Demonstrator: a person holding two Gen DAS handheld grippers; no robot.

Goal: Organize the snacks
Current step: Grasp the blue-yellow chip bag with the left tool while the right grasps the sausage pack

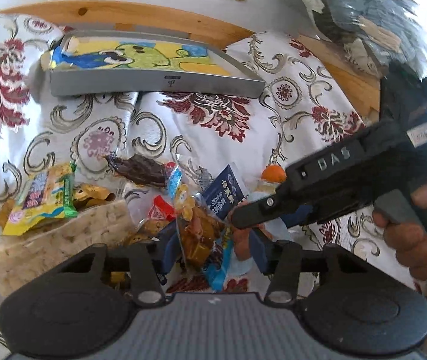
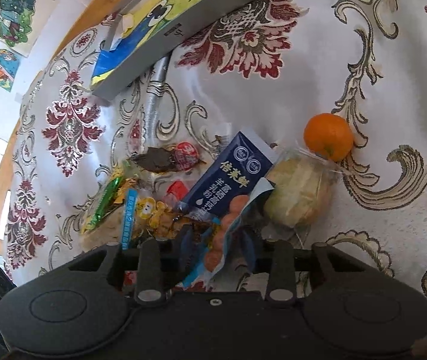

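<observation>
A heap of snacks lies on a flowered tablecloth [image 1: 213, 126]. In the left wrist view my left gripper [image 1: 212, 249] is open, its blue fingers on either side of a clear packet of brown pieces [image 1: 198, 231]. In the right wrist view my right gripper [image 2: 218, 243] is open over a light-blue packet of orange balls [image 2: 228, 219], which lies between its fingers. The right gripper [image 1: 243, 217] reaches in from the right, close to the left one. A navy sachet [image 2: 231, 174], a wrapped pastry [image 2: 300, 192] and a mandarin [image 2: 329, 136] lie just beyond.
A grey box [image 1: 159, 82] lined with a cartoon drawing sits at the far side. A puffed-rice bar [image 1: 57, 240], a yellow-green packet [image 1: 45, 198] and a dark brown packet [image 1: 141, 169] lie left. A hand [image 1: 411, 240] holds the right gripper. Clothes [image 1: 363, 6] are piled far right.
</observation>
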